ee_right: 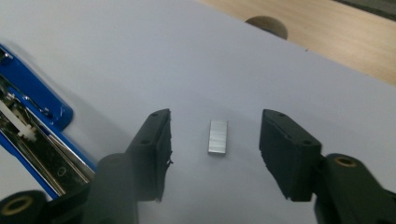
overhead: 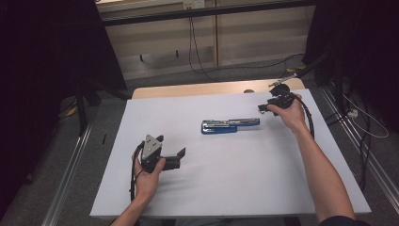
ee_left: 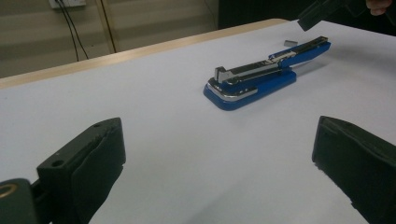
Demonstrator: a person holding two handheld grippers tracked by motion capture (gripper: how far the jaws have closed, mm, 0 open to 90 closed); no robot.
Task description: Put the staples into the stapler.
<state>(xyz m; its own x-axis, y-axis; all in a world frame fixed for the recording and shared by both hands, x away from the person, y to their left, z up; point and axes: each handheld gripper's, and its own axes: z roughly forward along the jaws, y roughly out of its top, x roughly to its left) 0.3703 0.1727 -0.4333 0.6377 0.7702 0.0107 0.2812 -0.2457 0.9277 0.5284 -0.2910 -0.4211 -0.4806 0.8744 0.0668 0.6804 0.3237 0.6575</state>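
A blue stapler [overhead: 229,125] lies swung open in the middle of the white table top [overhead: 211,188]; its metal staple channel [ee_left: 254,70] faces up. A small silver strip of staples [ee_right: 218,136] lies flat on the table just beyond the stapler's far end. My right gripper [ee_right: 215,117] hovers low over that strip, open, with one jaw on each side of it and neither touching it. My left gripper [ee_left: 217,140] is open with nothing between its jaws, well short of the stapler [ee_left: 261,74], near the table's front left [overhead: 171,146].
A wooden table edge [overhead: 207,88] with a round hole [ee_right: 266,23] runs behind the white top. Cables hang along the wall at the back, and metal rails run along both sides on the floor. The right gripper's jaw tip [ee_left: 317,14] shows above the staples [ee_left: 290,42].
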